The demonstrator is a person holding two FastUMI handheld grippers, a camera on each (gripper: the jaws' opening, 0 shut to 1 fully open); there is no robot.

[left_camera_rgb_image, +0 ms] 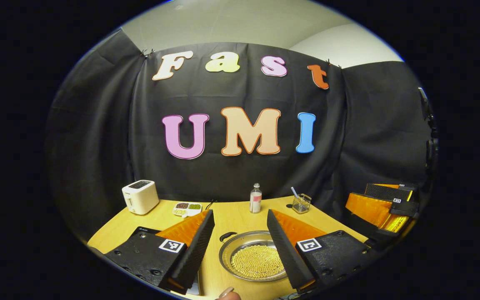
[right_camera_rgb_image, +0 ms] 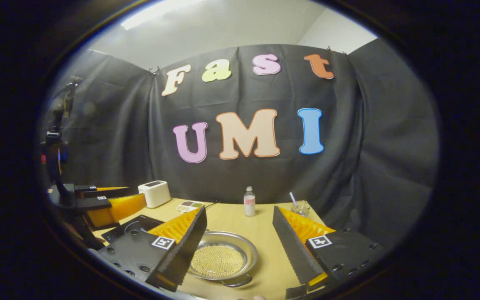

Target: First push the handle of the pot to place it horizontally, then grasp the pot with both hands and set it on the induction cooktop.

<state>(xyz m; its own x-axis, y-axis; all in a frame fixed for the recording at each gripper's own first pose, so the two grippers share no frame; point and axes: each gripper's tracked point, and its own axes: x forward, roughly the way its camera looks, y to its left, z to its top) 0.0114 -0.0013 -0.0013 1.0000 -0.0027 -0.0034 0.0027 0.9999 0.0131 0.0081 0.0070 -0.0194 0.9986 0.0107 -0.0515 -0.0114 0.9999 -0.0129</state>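
Just a shallow steel pot (left_camera_rgb_image: 253, 255) of yellow beads (left_camera_rgb_image: 256, 261).

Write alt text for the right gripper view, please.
The right gripper hangs open above a shallow metal pot of small yellow beads on a wooden table. Behind stand a toaster, a bottle and the induction cooktop at left.
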